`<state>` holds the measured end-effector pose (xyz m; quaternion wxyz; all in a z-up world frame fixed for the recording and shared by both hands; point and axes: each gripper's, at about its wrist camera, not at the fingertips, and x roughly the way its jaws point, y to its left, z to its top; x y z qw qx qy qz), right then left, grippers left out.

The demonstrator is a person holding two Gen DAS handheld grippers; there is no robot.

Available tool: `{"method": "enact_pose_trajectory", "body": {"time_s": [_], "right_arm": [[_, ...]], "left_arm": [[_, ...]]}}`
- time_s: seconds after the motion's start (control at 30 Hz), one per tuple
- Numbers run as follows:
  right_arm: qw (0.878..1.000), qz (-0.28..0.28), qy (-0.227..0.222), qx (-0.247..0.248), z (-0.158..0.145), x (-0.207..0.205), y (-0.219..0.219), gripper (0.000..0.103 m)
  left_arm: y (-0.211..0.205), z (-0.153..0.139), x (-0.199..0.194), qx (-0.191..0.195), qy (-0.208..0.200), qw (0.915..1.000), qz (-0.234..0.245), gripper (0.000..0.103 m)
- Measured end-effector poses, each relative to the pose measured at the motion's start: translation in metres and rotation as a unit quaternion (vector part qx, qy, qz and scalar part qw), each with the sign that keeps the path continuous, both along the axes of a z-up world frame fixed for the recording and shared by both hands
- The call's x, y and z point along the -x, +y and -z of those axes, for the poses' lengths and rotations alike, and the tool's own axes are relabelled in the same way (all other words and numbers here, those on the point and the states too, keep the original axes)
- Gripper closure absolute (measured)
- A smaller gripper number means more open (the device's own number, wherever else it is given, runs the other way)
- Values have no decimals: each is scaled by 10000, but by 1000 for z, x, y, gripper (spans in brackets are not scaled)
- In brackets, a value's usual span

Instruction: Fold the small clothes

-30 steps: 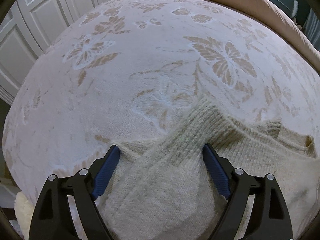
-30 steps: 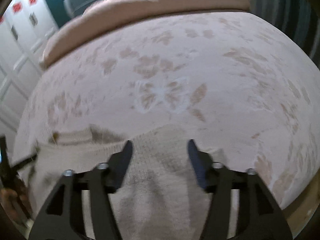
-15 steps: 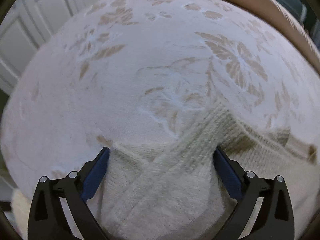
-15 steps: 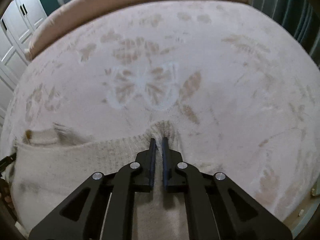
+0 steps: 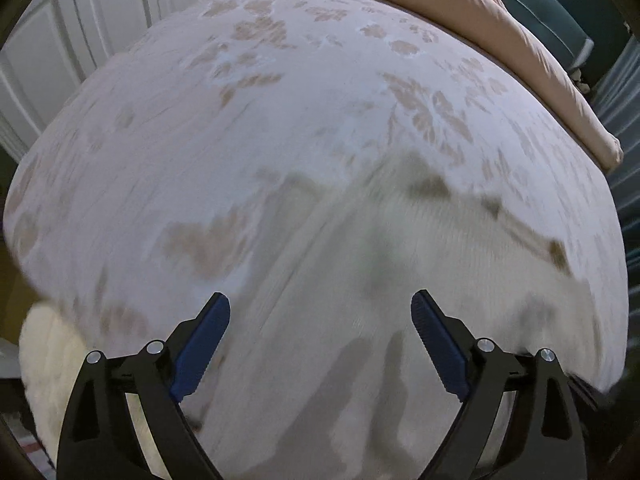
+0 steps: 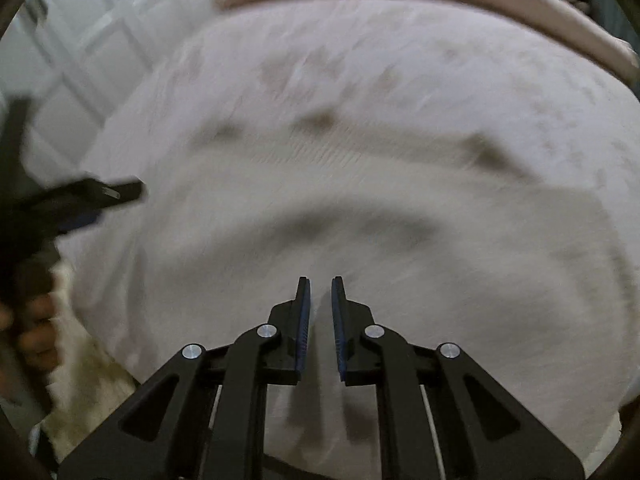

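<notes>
The left gripper's fingers (image 5: 208,344) stand wide apart and are easing inward a little, with the sweater (image 5: 360,280) spread below and between them but not pinched. A second ago the same fingers straddled a folded sleeve close up; now they sit higher and further back, the sleeve left crossed on the body of the garment. The right gripper (image 6: 320,292) has its fingers drawn nearly together. Half a second ago they were pinched at the sweater's edge; whether they carry any knit now I cannot tell, since the gap looks bare and the picture is smeared with motion.

Judging from that, the sleeve folds look finished and both hands are shifting toward the next hold, likely the hem or a side, to double the body over.

The sweater, cream and knitted, lies flat on the bed (image 5: 200,140), near its front edge, directly under both grippers. In the right wrist view it fills the middle ground ahead of the fingers, its neckline toward the far side. The left gripper (image 6: 100,196) shows at that view's left edge, held in a hand (image 6: 32,320). Beyond the garment stretches the leaf-patterned blanket, then a tan pillow (image 5: 500,28) along the bed's far edge, and white doors (image 5: 60,40) off to the left.
</notes>
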<state>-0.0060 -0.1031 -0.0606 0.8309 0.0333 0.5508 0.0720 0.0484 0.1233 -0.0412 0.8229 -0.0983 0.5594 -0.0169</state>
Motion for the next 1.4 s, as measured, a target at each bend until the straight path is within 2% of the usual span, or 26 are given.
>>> {"method": "enact_pose_trajectory", "body": {"time_s": [0.1, 0.13, 0.2, 0.3, 0.4, 0.43, 0.5, 0.53, 0.57, 0.63, 0.67, 0.7, 0.77, 0.87, 0.97, 1.0, 1.07, 1.13, 1.17, 1.2, 1.3, 1.33, 1.4], "right_arm": [[9987, -182, -153, 443, -2, -2, 11, 91], [9987, -188, -132, 456, -1, -2, 12, 91], [9993, -156, -70, 341, -1, -4, 7, 92], [9999, -71, -20, 117, 2, -5, 3, 92], [9999, 37, 9, -119, 4, -7, -1, 92], [9997, 91, 14, -215, 5, -9, -2, 92], [9987, 221, 10, -465, 5, -9, -8, 92], [9977, 300, 12, -611, 4, -8, -12, 91], [9956, 414, 22, -836, 2, -5, -18, 89], [9914, 523, 30, -1200, -4, 1, -27, 77], [9890, 589, 7, -1358, -8, 5, -32, 67], [9871, 681, -85, -1447, -15, 13, -39, 61], [9864, 767, -244, -1433, -25, 26, -51, 61], [9827, 1062, -414, -1461, -38, 49, -81, 56], [9748, 1582, -495, -1493, -46, 77, -124, 56], [9724, 1724, -513, -1487, -47, 83, -135, 56], [9676, 1969, -549, -1479, -49, 95, -155, 56], [9630, 2237, -580, -1389, -49, 107, -175, 56], [9606, 2337, -572, -1387, -48, 111, -183, 55], [9577, 2437, -555, -1425, -47, 114, -191, 54], [9551, 2463, -540, -1557, -48, 117, -201, 53], [9559, 2409, -566, -1582, -50, 117, -203, 51], [9569, 2254, -617, -1721, -53, 112, -200, 39]], "left_arm": [[17, 12, 23, 67, 200, 9996, -187, 13], [21, 18, 27, 109, 272, 9992, -263, 13], [29, 31, 32, 177, 421, 9981, -415, 13], [33, 47, 34, 696, 534, 9940, -649, 12], [25, 48, 31, 578, 430, 9948, -723, 11], [22, 46, 30, 624, 375, 9951, -676, 20], [13, 38, 26, 758, 230, 9959, -430, 46], [8, 33, 24, 832, 207, 9960, -248, 68], [3, 27, 22, 812, 186, 9964, -150, 78], [-8, 9, 21, 876, 17, 9961, 28, 89], [-13, -1, 22, 951, -83, 9954, 113, 90], [-23, -18, 23, 1067, -261, 9936, 273, 91], [-43, -39, 26, 1149, -490, 9907, 532, 91], [-95, -74, 29, 1260, -846, 9814, 1179, 93], [-161, -92, 42, 1213, -1160, 9660, 1966, 97], [-188, -92, 46, 1221, -1175, 9597, 2242, 98], [-240, -79, 54, 1330, -929, 9472, 2767, 98], [-278, -59, 61, 1045, -879, 9420, 3066, 98], [-292, -48, 63, 873, -841, 9405, 3175, 98], [-309, -29, 64, 735, -629, 9405, 3259, 98], [-311, -3, 67, 684, -155, 9446, 3206, 97], [-308, -3, 72, 713, -137, 9445, 3204, 95], [-292, -13, 80, 893, -224, 9444, 3158, 88]]}}
